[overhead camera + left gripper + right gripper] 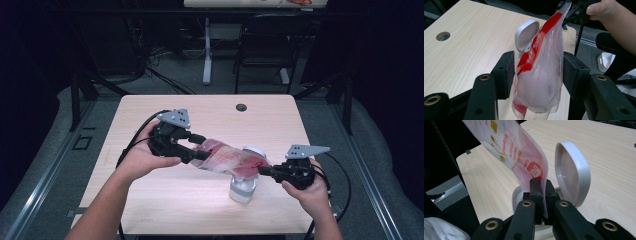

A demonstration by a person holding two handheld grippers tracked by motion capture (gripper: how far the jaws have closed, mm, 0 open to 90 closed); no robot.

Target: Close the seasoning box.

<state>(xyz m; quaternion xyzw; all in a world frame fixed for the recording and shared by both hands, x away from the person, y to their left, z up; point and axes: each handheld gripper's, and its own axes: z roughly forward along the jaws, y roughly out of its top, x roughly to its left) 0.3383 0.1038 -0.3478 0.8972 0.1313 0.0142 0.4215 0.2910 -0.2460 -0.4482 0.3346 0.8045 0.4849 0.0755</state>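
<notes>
1. The left gripper [200, 150], held in the person's left hand [142, 159], sits at about 9 o'clock from the worktop's middle in the high view, its grey three-cornered plate on top.
2. Its fingers [504, 72] stand wide; in the left gripper view, the bulging end of a clear plastic refill pouch with a red printed band [540, 72] hangs between them, and a gap shows on each side, so the pads do not press on it.
3. The pouch [227, 159] stretches across the middle of the pale wood-grain worktop [210, 112], running from the left gripper toward 4 o'clock to the right gripper.
4. Below the pouch's right end stands a small clear jar [243, 188], its white oval flip lid [571, 172] tipped open and upright beside the pouch's edge.
5. The right gripper [265, 171], in the person's right hand [312, 192] at about 4 o'clock, has its fingers [536, 188] closed narrow, pinching the flat sealed edge of the pouch just over the jar's mouth.
6. A round cable hole [241, 107] lies at 12 o'clock near the far edge.
</notes>
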